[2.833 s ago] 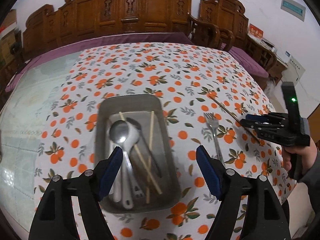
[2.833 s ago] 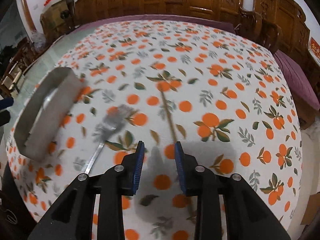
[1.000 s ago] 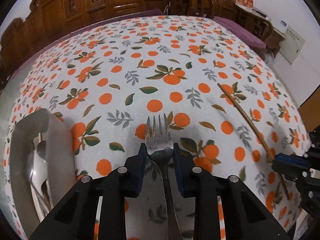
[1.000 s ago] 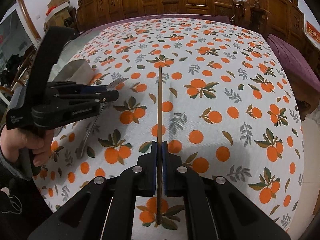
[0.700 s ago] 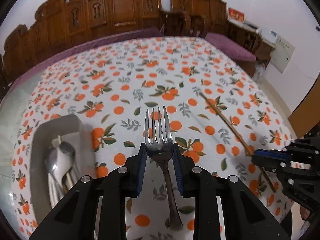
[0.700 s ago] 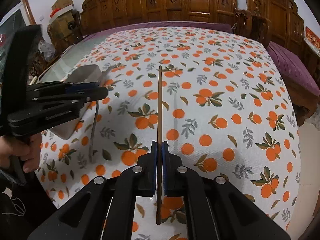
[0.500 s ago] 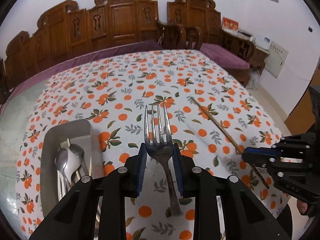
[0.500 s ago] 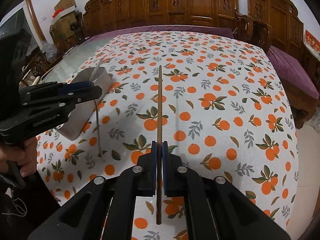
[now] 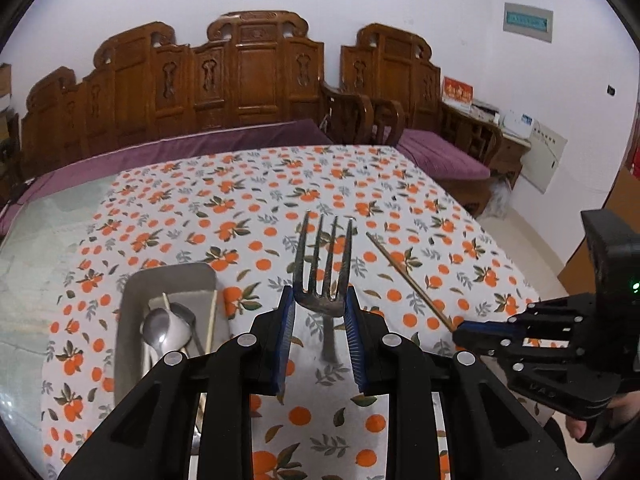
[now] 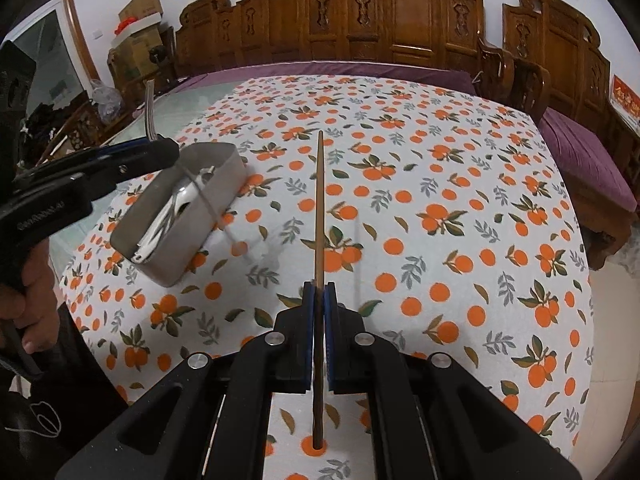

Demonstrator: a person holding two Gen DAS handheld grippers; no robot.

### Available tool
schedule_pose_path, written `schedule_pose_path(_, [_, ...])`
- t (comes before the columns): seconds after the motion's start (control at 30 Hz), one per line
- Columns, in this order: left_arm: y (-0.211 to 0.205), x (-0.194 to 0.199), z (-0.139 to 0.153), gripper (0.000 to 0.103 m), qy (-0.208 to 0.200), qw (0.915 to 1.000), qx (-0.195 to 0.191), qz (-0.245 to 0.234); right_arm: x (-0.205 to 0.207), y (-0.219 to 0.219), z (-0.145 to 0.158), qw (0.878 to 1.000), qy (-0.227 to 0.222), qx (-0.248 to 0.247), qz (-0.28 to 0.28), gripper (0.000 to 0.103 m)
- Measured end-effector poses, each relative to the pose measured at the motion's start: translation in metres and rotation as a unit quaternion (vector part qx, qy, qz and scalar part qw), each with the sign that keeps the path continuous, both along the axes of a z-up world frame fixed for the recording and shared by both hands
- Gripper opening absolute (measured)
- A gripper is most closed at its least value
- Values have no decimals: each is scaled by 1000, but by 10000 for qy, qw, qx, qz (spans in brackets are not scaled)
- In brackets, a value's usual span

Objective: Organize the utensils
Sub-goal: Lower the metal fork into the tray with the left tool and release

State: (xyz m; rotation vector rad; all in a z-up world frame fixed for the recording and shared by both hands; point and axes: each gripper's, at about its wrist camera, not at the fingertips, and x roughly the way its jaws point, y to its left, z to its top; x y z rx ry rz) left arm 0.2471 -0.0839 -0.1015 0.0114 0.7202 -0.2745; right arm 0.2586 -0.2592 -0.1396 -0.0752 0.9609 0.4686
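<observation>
Left tool [image 9: 320,312] pinching fork [image 9: 323,268] by the neck, blue pads on either side just below the tines, tines pointing up and away, handle hanging down between the jaws, clear of the worktop [image 9: 280,184]. Right tool [image 10: 319,300] pressed together on a single brown chopstick [image 10: 319,208], gripped toward its rear part, long end sticking straight forward over the cloth, short end trailing back under the tool; lifted off the cloth, shadow beneath. Same chopstick seen from left wrist [image 9: 408,276], running diagonally into the right tool [image 9: 472,330] at lower right. Metal tray [image 9: 128,320] left of the fork, on the orange-print cloth, near the worktop's left edge; holds spoons [image 9: 164,326] and pale chopsticks [image 9: 211,318]. From right wrist: tray [image 10: 224,176] well left of the held chopstick, left tool [image 10: 152,156] just above and beside its near-left corner, fork tines [image 10: 150,108] poking up behind it. Hand [image 10: 32,292] gripping the left tool's handle at the left edge. Carved wooden chairs [image 9: 256,76] beyond the worktop.
</observation>
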Motion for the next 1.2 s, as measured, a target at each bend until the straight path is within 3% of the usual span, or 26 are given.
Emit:
schedule_pose_path(0.23, [28,-15,18,19,-104,9998,-52,160,0,28,9,9998,-120,89,138,6])
schedule_pose_path(0.27, [34,-18,22,2,-124,9997,-40,203,0,33,10,9997,-131,102,173,6])
schedule_pose_path(0.6, [77,-9,8,2,-26,9981,-3,611,3,70,14,9990,-157,183,368,6])
schedule_pose_path(0.7, [86,-14,15,2,-63,9983,-105,562,2,72,17,9990,-191,119,392,6])
schedule_pose_path(1.07, [115,-19,31,2,40,9979,256,600,5,91,17,9983,-200,238,501,6])
schedule_pose_path(1.2, [126,-17,31,2,299,9980,153,537,4,105,16,9975,-193,252,634,6])
